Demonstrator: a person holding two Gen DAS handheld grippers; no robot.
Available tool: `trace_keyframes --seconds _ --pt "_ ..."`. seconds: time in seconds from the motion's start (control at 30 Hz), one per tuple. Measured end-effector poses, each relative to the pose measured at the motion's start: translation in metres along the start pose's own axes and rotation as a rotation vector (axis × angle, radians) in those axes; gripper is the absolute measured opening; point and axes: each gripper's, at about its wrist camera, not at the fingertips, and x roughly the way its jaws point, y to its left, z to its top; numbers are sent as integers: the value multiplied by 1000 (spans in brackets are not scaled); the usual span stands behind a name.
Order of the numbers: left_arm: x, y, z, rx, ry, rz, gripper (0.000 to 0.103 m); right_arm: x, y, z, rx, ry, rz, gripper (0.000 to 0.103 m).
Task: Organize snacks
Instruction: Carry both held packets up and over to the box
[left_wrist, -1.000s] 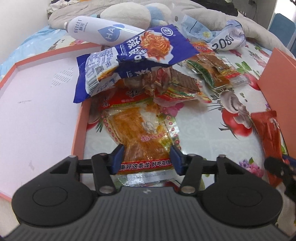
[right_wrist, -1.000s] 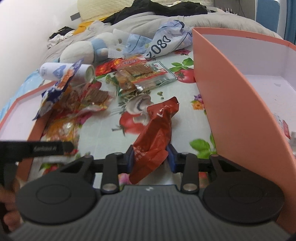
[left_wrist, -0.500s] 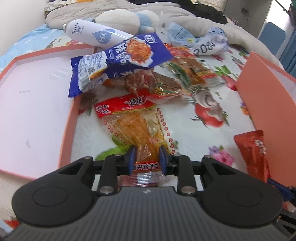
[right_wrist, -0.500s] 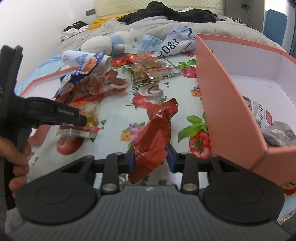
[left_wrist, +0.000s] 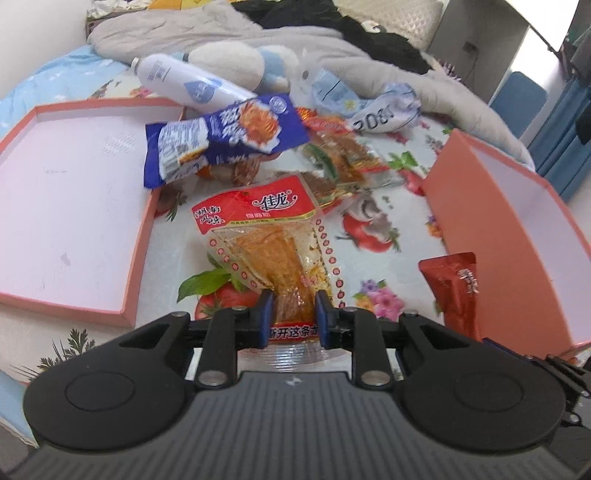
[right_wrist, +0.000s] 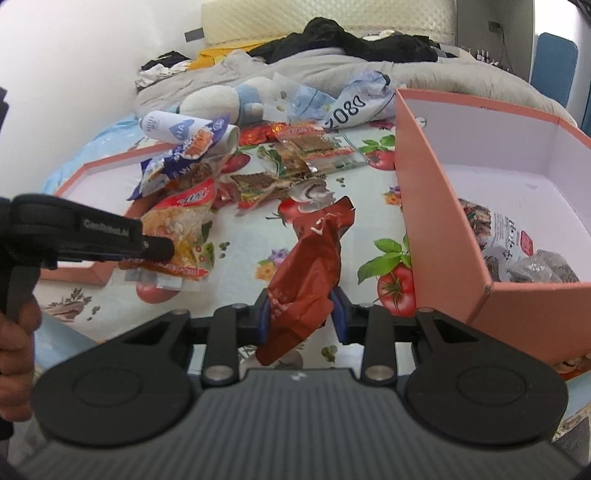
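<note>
My left gripper (left_wrist: 291, 308) is closing on the near end of a clear packet with orange strips and a red header (left_wrist: 273, 236), and its pads press the packet, which hangs lifted off the floral cloth. The right wrist view shows that packet (right_wrist: 184, 221) dangling from the left gripper's fingers (right_wrist: 159, 249). My right gripper (right_wrist: 299, 310) is shut on a crumpled dark red packet (right_wrist: 314, 251), raised just left of the pink box (right_wrist: 436, 206). The same red packet (left_wrist: 454, 284) shows at the right of the left wrist view.
A shallow pink lid (left_wrist: 74, 206) lies at the left. A blue packet (left_wrist: 229, 136), several small snack packs (left_wrist: 343, 158) and a white bottle (left_wrist: 177, 81) are heaped behind. The pink box holds a few packets (right_wrist: 517, 251). A plush toy and bedding lie beyond.
The left gripper's jaws narrowed onto the orange-strip packet and lifted it back from the heap. The right gripper rose with the red packet beside the pink box.
</note>
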Motion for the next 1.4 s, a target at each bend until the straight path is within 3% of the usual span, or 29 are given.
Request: trace_keyframes --seconds 0.8,1.4 --pt "-90 -68 67 71 -137 -131 27 -96 -36 59 44 -230 -41 36" --pt "-142 -158 120 187 -252 -286 27 -152 -98 98 75 -388 -123 36"
